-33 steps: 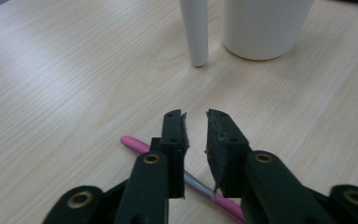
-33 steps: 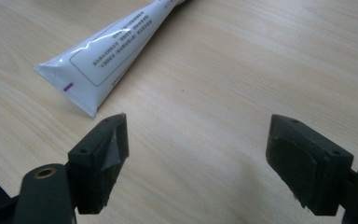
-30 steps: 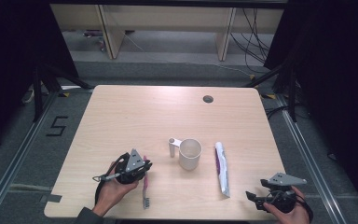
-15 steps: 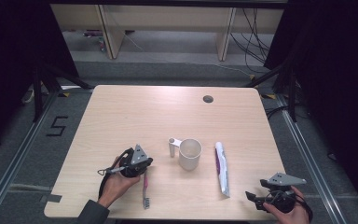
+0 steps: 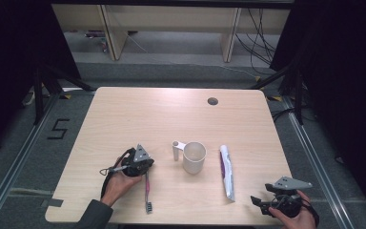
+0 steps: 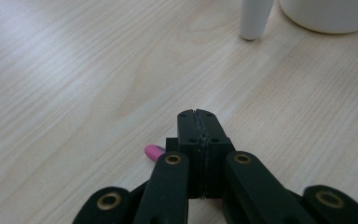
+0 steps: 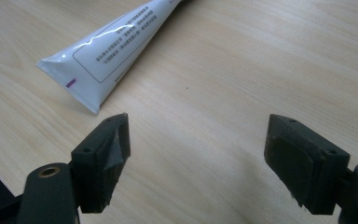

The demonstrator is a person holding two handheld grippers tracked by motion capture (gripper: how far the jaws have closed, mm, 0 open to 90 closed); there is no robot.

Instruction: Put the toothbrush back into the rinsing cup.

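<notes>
A pink toothbrush (image 5: 147,193) lies on the wooden table (image 5: 143,119), bristles toward the front edge. My left gripper (image 5: 147,164) rests over its handle end, jaws pressed flat together; in the left gripper view (image 6: 198,116) the pink handle tip (image 6: 154,151) pokes out from under the shut jaws, crosswise to them. A white mug (image 5: 194,157) stands just ahead, its handle (image 6: 254,18) facing me. A white toothpaste tube (image 5: 227,174) lies right of the mug. My right gripper (image 5: 258,202) (image 7: 198,133) stands open near the front right corner, short of the tube's crimped end (image 7: 88,79).
A dark round hole (image 5: 213,101) sits in the table's far right part. Beyond the far edge are shelf legs and cables on the floor. A strip of tape marks the front left corner (image 5: 52,202).
My left hand has shifted a little to the right, toward the mug, over the toothbrush handle. The right hand has stayed where it was.
</notes>
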